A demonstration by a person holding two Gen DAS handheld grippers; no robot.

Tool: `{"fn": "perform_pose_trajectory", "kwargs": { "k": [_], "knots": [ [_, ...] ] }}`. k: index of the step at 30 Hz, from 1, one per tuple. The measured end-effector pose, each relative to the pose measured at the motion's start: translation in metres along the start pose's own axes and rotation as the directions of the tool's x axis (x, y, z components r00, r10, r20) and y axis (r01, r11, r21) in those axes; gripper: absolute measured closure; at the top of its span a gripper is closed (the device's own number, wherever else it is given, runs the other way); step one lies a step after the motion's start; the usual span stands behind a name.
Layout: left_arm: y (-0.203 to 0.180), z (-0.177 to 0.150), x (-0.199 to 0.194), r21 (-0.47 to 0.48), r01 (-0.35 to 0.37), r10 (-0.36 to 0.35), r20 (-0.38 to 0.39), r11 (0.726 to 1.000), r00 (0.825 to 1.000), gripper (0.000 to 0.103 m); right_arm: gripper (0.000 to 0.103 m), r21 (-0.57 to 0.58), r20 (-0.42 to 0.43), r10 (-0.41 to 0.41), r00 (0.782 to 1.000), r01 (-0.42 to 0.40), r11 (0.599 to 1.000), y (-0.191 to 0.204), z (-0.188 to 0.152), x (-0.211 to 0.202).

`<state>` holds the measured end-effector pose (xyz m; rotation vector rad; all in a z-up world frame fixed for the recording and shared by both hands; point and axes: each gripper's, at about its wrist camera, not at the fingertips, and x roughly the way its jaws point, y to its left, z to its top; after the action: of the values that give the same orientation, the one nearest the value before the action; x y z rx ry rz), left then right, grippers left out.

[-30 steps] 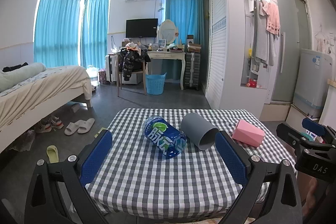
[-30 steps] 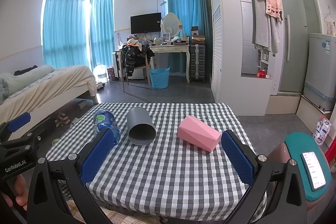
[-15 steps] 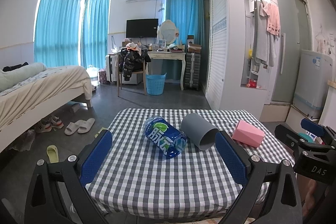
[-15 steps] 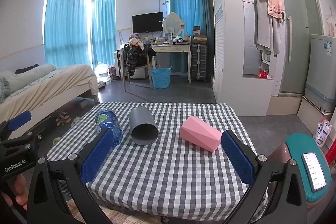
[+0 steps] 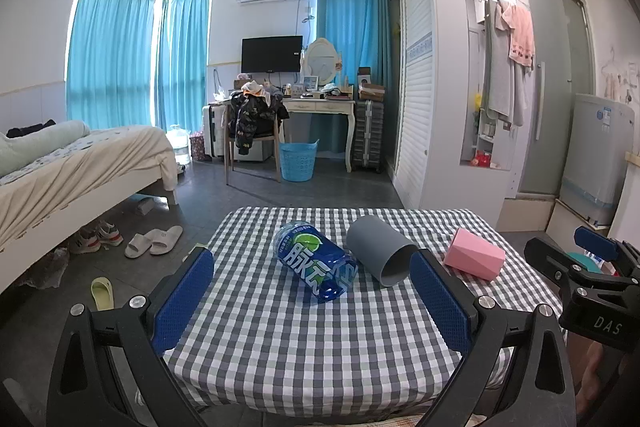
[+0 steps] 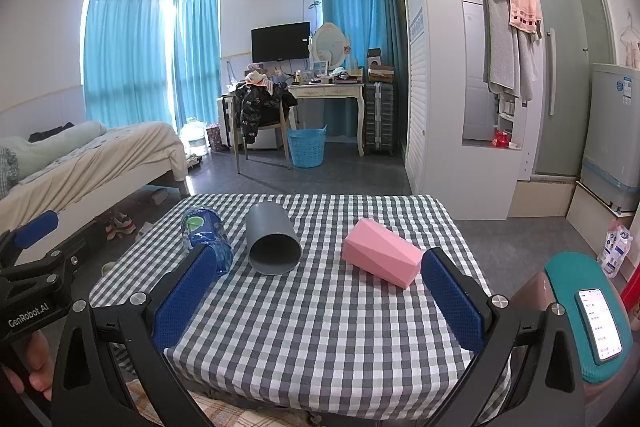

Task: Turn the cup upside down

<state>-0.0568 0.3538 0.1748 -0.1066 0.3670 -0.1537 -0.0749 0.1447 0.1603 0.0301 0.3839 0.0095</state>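
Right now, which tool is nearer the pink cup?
Right. The right tool faces the table with the pink cup just beyond its right finger; the left tool sits farther left, facing the blue bottle.

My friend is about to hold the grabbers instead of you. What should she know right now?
Left gripper: open, holding nothing, near the table's front edge.
Right gripper: open, holding nothing, also at the front edge.
On the checkered table, all lying on their sides: blue bottle, grey cup with its mouth facing us, pink cup.
Done: nothing yet, no cup touched.
Left: grab a cup and stand it mouth down.
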Motion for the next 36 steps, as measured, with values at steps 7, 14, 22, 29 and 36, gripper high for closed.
{"fn": "perform_pose_trajectory", "kwargs": {
  "k": [7,14,22,29,36],
  "knots": [
    [-0.0011,0.0000,0.0002,0.001,-0.001,0.001,0.001,1.000,1.000,0.001,0.000,0.001,-0.001,0.001,1.000,-0.001,1.000,-0.0001,0.0000,0.0000],
    [-0.0011,-0.0002,0.0004,0.001,-0.002,0.002,0.000,1.000,1.000,0.001,0.000,0.002,-0.003,0.002,1.000,-0.002,1.000,-0.0003,-0.0001,0.0004],
    [-0.0003,-0.0008,-0.0001,0.002,-0.002,0.002,-0.001,1.000,1.000,0.001,0.000,-0.002,-0.011,-0.001,1.000,0.001,1.000,0.0016,-0.0071,0.0026],
    [-0.0006,-0.0012,-0.0003,0.001,-0.002,0.002,-0.002,1.000,1.000,0.001,0.000,-0.001,-0.012,-0.001,1.000,0.001,1.000,0.0016,-0.0074,0.0024],
    [-0.0007,-0.0010,-0.0001,0.002,-0.004,0.004,-0.004,1.000,1.000,0.001,0.000,-0.003,-0.015,0.001,1.000,-0.001,1.000,0.0020,-0.0079,0.0045]
  ]
}}
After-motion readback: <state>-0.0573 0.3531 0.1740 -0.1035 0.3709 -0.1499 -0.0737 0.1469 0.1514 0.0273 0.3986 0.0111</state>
